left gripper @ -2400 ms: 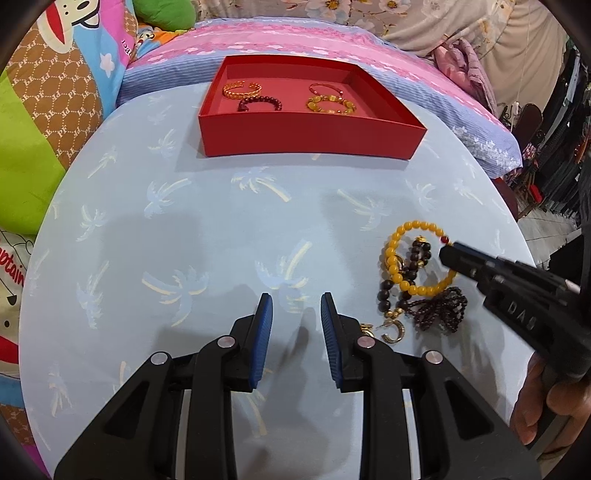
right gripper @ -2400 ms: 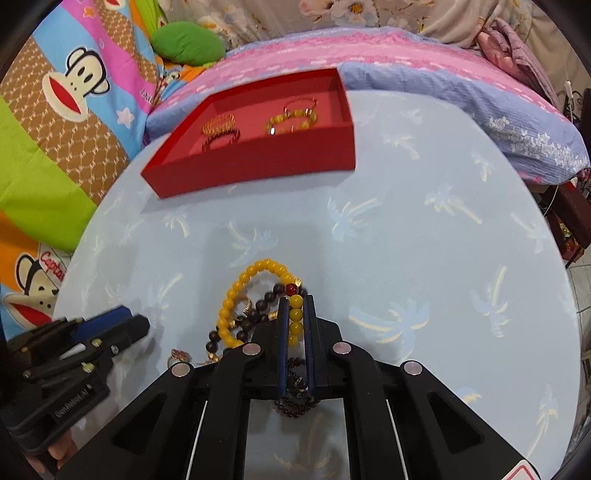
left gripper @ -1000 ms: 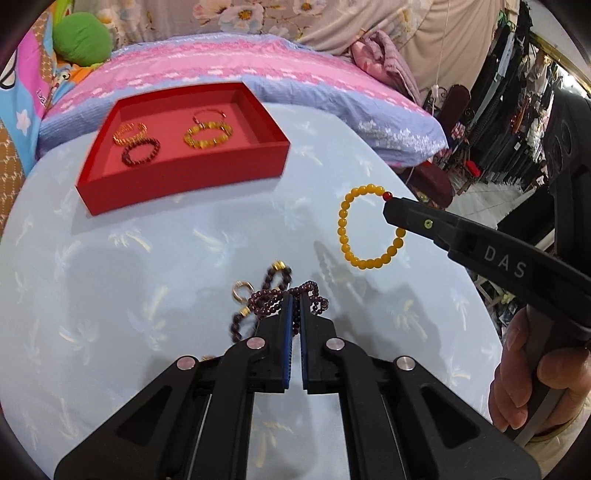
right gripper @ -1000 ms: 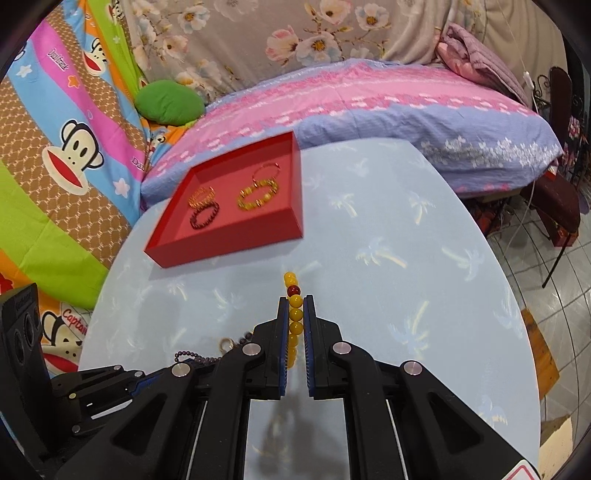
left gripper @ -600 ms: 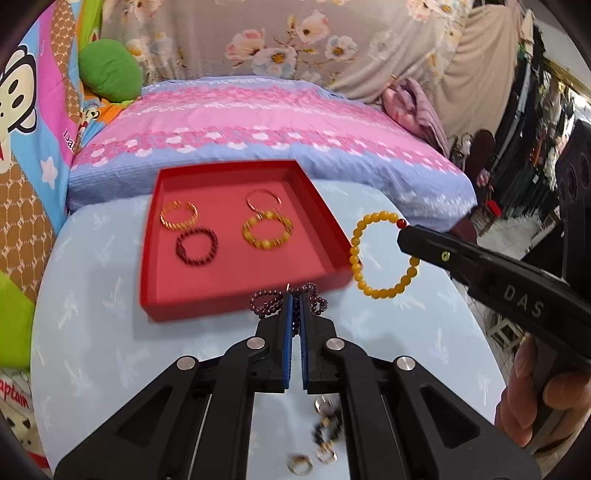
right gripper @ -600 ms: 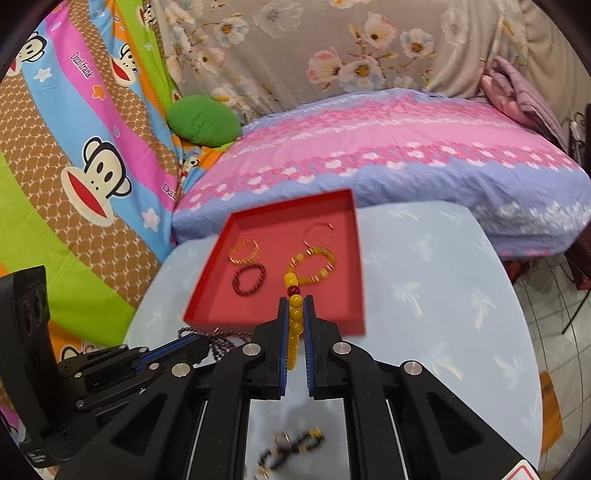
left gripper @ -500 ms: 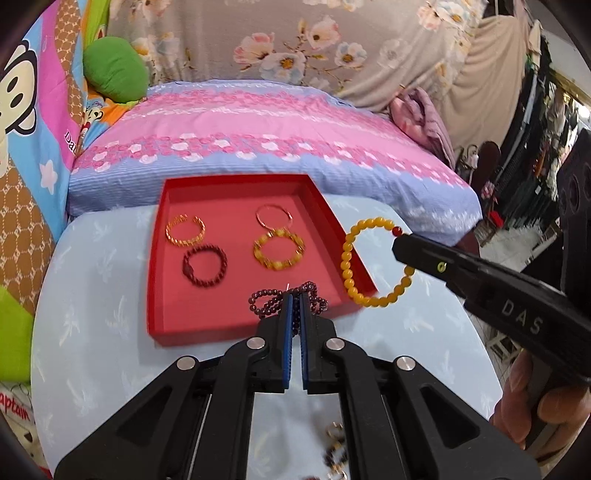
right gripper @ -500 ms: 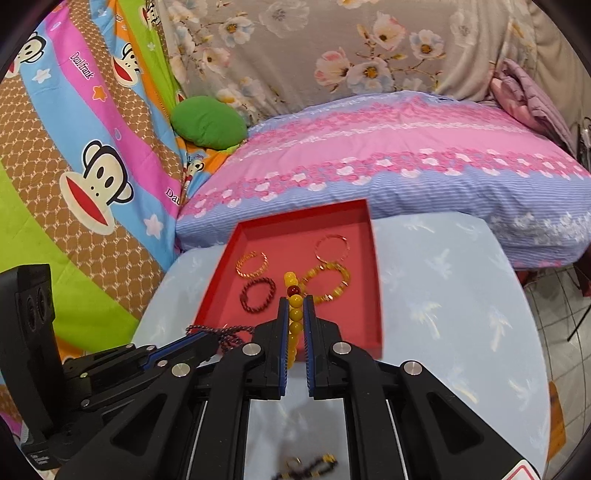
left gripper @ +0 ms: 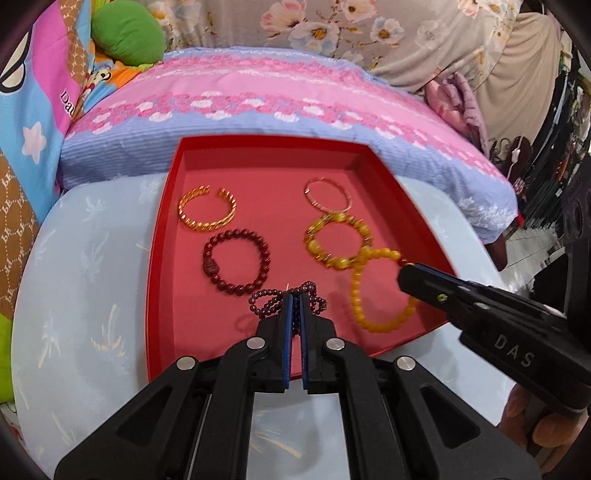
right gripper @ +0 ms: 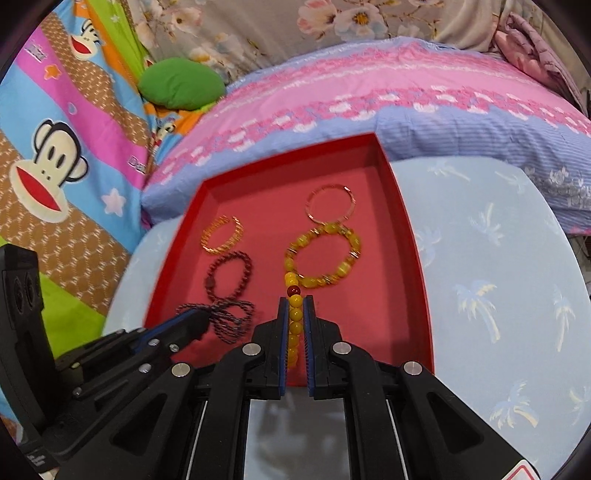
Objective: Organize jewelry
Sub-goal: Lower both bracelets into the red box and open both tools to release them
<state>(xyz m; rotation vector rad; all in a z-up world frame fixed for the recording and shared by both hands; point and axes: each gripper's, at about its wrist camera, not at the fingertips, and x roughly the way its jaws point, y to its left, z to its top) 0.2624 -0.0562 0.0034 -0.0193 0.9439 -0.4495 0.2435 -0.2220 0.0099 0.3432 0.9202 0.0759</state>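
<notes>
Left wrist view: left gripper (left gripper: pixel 294 301) is clamped on the dark bead strand (left gripper: pixel 273 302), above the red tray (left gripper: pixel 168 206) near its front edge. Release low onto bare floor.

Right wrist view: right gripper (right gripper: pixel 296 306) is clamped on the yellow bead bracelet (right gripper: pixel 294 325), near the tray's front edge. Set it clear of the amber bracelet (right gripper: pixel 321 254).

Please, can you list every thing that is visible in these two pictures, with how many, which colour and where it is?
red tray: 1, red, on the table near the pillow
gold cuff bracelet: 1, gold, tray floor, back left
dark red bead bracelet: 1, dark red, tray floor, in front of the cuff
thin bangle: 1, rose gold, tray floor, back right
yellow bead bracelet: 1, yellow, tray floor, in front of the bangle
table: 1, pale blue cloth with palm print
pillow: 1, pink and blue, behind the tray
green cushion: 1, green, far left
left gripper: 1, black, shut on small dark bead strand, over tray front
right gripper: 1, black, shut on amber bead bracelet, over tray
hand: 1, lower right
</notes>
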